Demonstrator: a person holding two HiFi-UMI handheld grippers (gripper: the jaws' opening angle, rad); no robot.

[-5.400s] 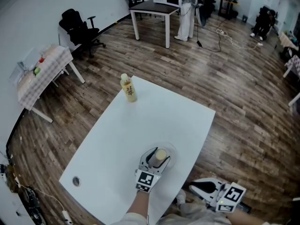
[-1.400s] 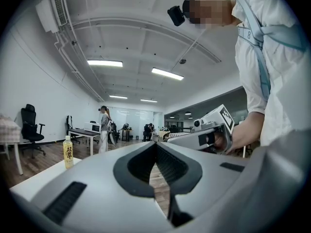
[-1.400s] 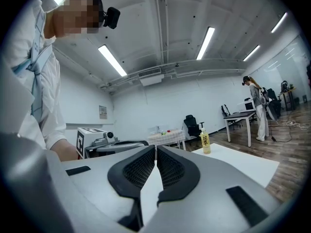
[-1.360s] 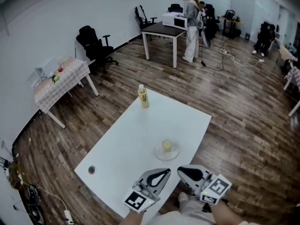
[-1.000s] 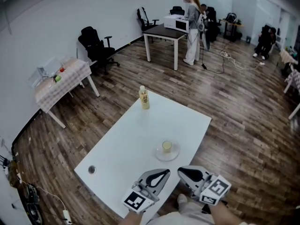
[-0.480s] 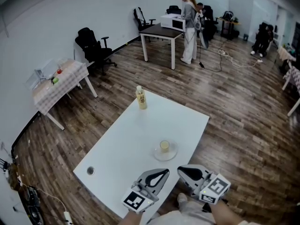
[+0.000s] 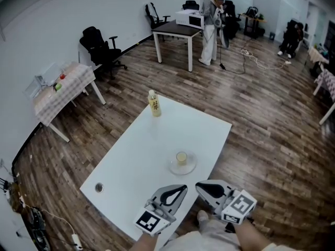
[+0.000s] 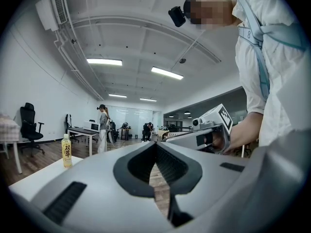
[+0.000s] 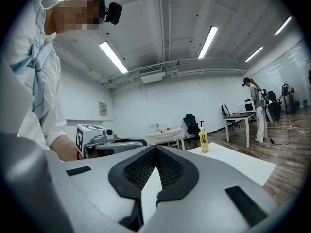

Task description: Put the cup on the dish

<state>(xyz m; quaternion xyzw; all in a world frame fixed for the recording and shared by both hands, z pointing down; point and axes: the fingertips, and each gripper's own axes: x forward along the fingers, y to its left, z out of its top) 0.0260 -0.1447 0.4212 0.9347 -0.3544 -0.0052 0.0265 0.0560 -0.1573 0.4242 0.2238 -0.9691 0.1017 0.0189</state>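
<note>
Where cup (image 7: 181,157) stands, dish (image 7: 191,167) (clear) barely shows

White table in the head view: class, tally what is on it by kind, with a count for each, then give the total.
Bottle: 1
Cup: 1
Dish: 1
Small round ring, possibly a fitting of the table: 1
Total: 4
</note>
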